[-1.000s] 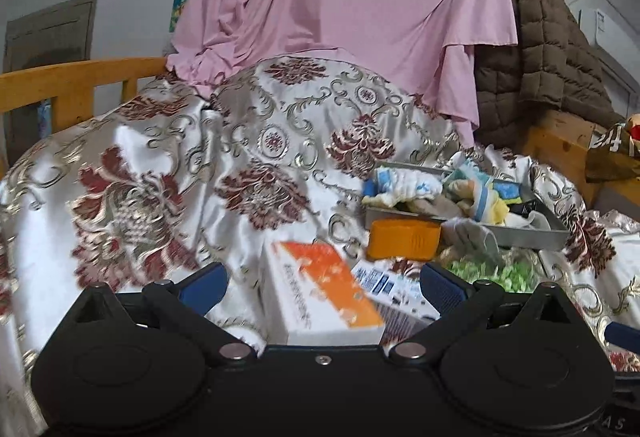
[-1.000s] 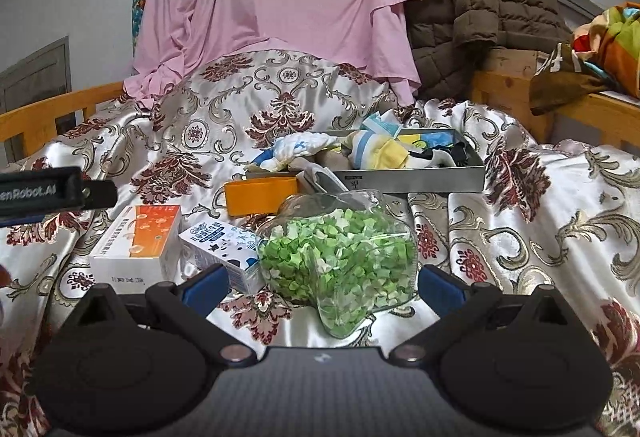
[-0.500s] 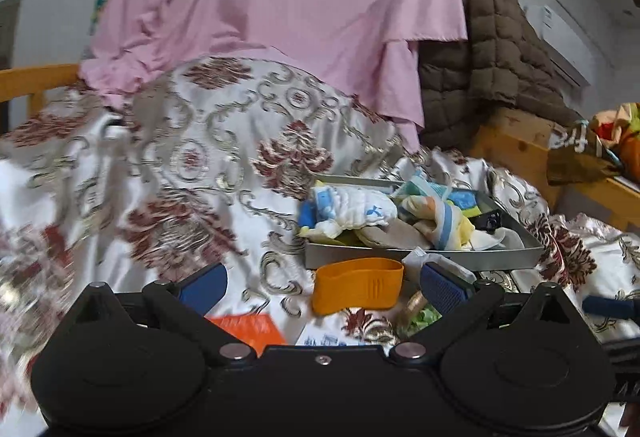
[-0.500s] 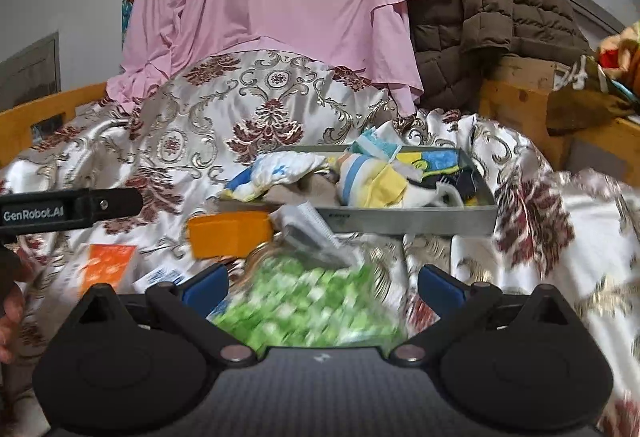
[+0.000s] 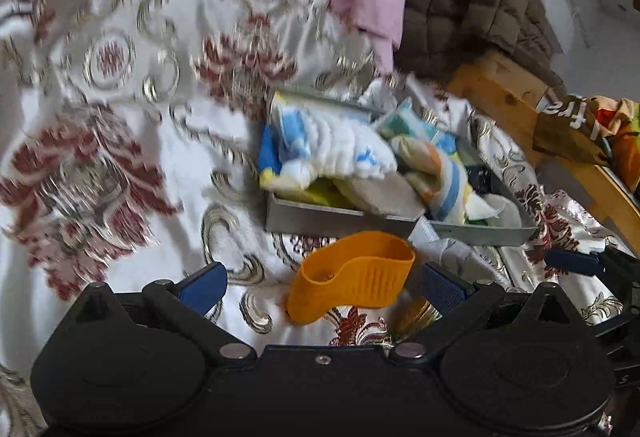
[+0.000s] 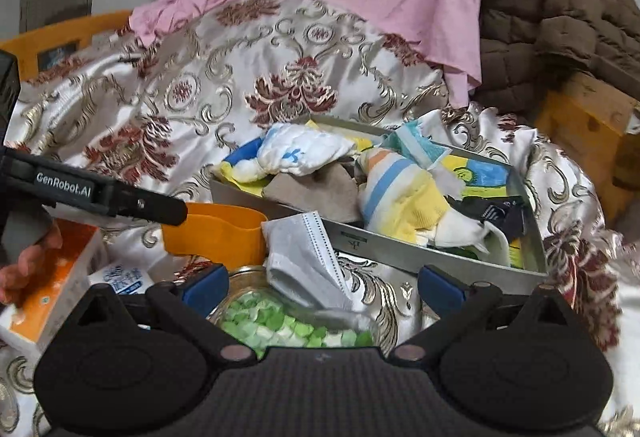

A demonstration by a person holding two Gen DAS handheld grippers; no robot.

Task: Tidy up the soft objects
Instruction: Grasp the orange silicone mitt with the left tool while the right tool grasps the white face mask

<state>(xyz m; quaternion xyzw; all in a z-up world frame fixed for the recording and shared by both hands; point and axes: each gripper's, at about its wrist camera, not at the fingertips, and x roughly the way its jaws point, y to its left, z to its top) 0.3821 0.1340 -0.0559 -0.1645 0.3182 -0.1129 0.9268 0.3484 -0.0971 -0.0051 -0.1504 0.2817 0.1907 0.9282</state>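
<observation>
In the left wrist view, the left gripper (image 5: 322,283) has its jaws spread wide, both blue pads clear of everything. One orange silicone cup (image 5: 352,281) lies on the patterned bedspread (image 5: 120,141) between the pads, nearer the right one, touching neither. Just beyond it sits one grey metal tray (image 5: 332,215) heaped with soft cloths; a white-and-blue rolled cloth (image 5: 332,145) lies at its left end and a striped sock (image 5: 440,173) right of that. The picture is blurred on the left.

In the right wrist view, the right gripper (image 6: 322,283) also stands wide open and holds nothing. Between its pads lie one grey face mask (image 6: 308,257) and, nearer, one clear bag of green pieces (image 6: 288,325); the mask's upper edge rests against the tray's (image 6: 400,249) near wall. The orange cup (image 6: 216,233) is left of the mask. Far left, the left gripper's black arm (image 6: 100,193) reaches over two boxes: one orange-and-white (image 6: 52,293), one blue-and-white (image 6: 120,275). A person's fingers (image 6: 32,257) show beside them.
</observation>
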